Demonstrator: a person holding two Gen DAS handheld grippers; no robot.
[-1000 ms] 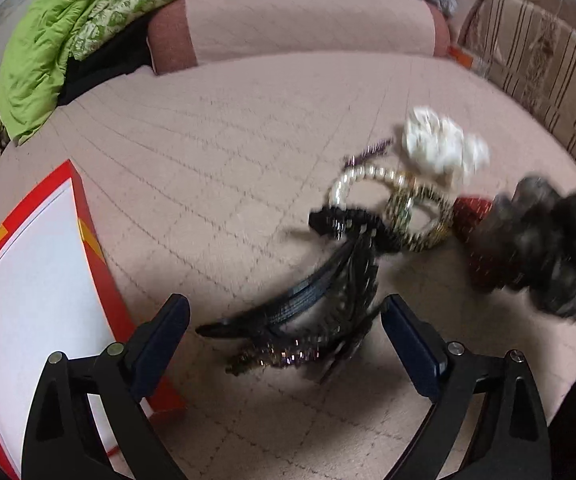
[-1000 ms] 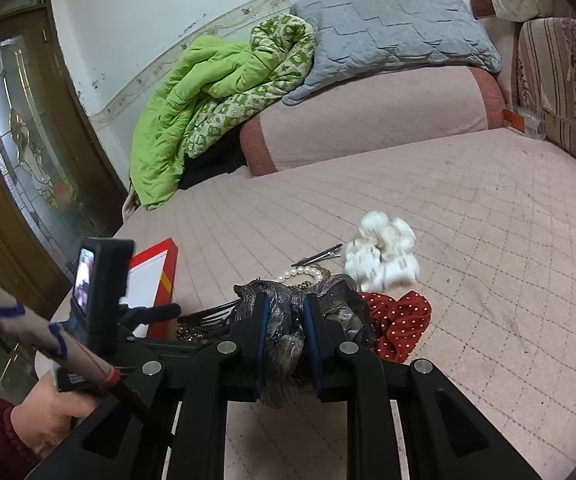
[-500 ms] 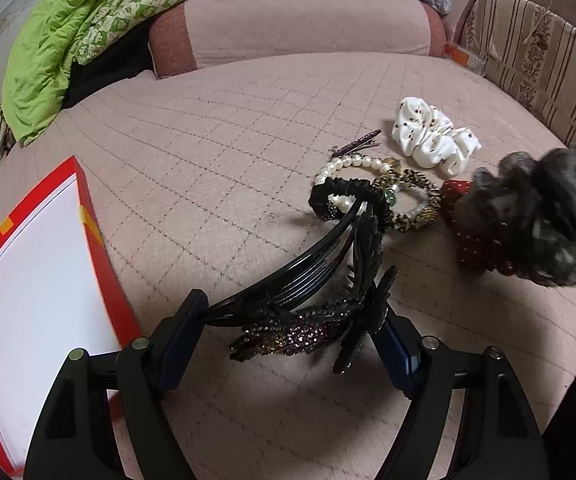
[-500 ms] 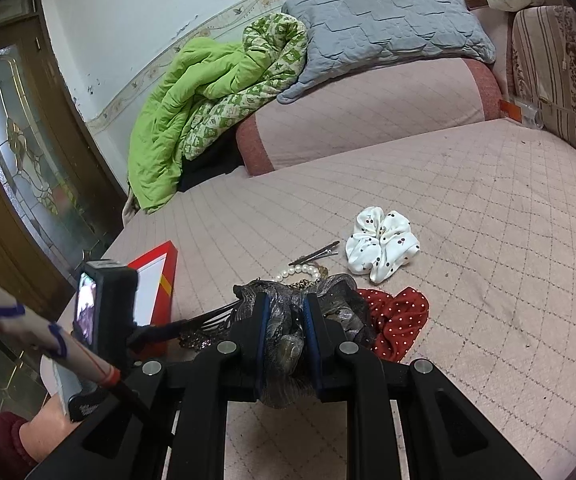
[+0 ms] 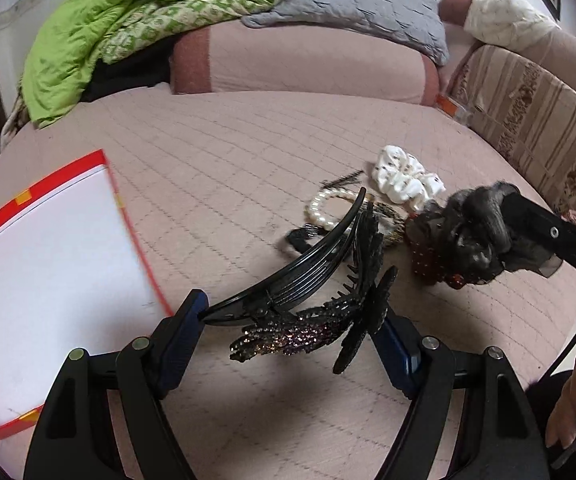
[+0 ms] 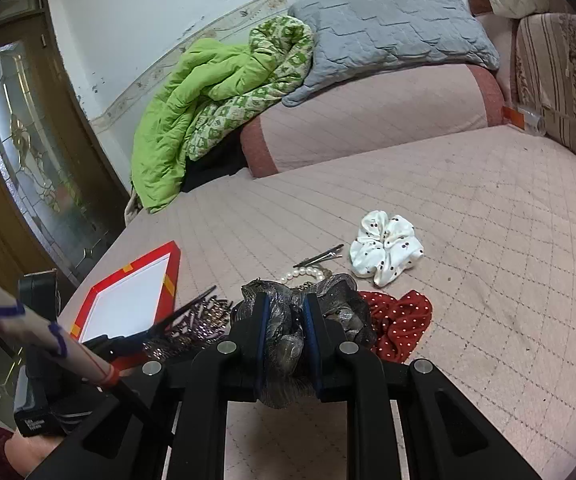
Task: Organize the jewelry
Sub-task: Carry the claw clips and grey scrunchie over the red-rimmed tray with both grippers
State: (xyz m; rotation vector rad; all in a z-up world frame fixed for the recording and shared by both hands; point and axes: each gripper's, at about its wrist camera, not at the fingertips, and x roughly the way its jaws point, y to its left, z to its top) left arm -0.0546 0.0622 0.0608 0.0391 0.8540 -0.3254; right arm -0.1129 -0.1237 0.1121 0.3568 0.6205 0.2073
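My left gripper (image 5: pixel 291 316) is shut on a black hair comb with a beaded, glittery ornament (image 5: pixel 307 276), held just above the pink quilted bed. The comb also shows in the right wrist view (image 6: pixel 192 312). My right gripper (image 6: pixel 286 316) is shut on a grey-black gauzy scrunchie (image 6: pixel 339 300), which appears at the right of the left wrist view (image 5: pixel 471 232). A red-rimmed box with a white inside (image 5: pixel 60 178) lies open to the left of the comb. A pearl bracelet (image 5: pixel 323 210), a dark beaded bracelet (image 5: pixel 387 220) and a hair pin (image 5: pixel 343 179) lie beyond it.
A white dotted scrunchie (image 6: pixel 385 252) and a red dotted one (image 6: pixel 401 322) lie on the bed right of the pile. A bolster, a green quilt (image 6: pixel 192 120) and a grey pillow close off the far side. A striped sofa back (image 5: pixel 527 120) runs along the right.
My left gripper has closed on the hair comb and lifted it off the bed, drawing it up and back from the pile. The right gripper has kept still with the grey scrunchie.
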